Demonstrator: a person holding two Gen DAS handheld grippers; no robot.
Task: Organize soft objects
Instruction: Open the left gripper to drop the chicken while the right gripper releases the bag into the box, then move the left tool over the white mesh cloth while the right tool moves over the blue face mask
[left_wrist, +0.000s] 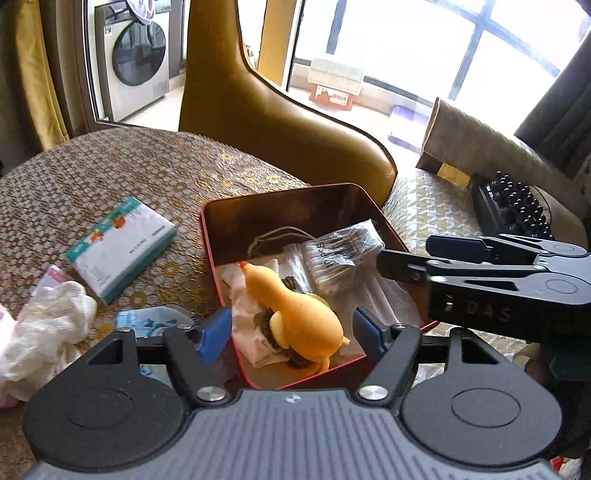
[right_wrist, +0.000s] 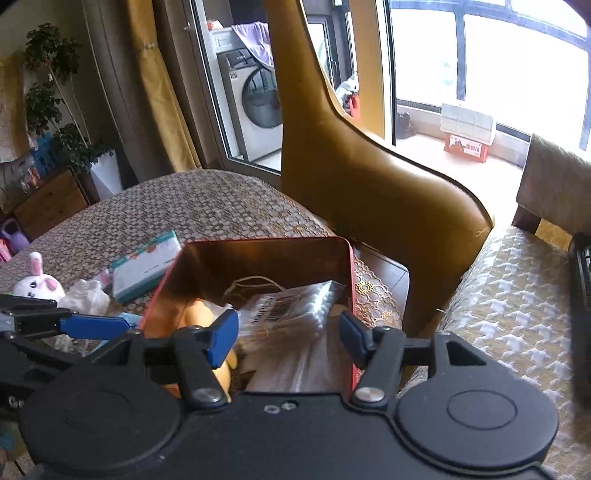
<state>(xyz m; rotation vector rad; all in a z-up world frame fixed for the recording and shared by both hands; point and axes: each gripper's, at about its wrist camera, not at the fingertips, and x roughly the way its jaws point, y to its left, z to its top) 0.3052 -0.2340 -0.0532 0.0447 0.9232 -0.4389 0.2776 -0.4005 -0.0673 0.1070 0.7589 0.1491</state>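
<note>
A red tin box (left_wrist: 393, 230) (right_wrist: 349, 280) stands on the patterned table. In it lie a yellow rubber chicken (left_wrist: 299, 314) (right_wrist: 201, 314), a bag of cotton swabs (left_wrist: 340, 256) (right_wrist: 295, 310), white cloth and a dark scrunchie. My left gripper (left_wrist: 291, 334) is open, its blue pads either side of the chicken, above the box's near end. My right gripper (right_wrist: 288, 338) is open over the box's right side, above the swab bag; it shows in the left wrist view (left_wrist: 406, 264) at the right. A tissue pack (left_wrist: 120, 245) (right_wrist: 146, 267), crumpled white cloth (left_wrist: 44, 328) (right_wrist: 86, 297) and a plush rabbit (right_wrist: 38, 284) lie left of the box.
A blue-and-white wrapper (left_wrist: 155, 319) lies by the box's left edge. A tan leather chair back (left_wrist: 280, 110) (right_wrist: 369, 184) stands behind the table. A woven seat cushion (right_wrist: 517, 295) and a black beaded item (left_wrist: 513, 206) are to the right.
</note>
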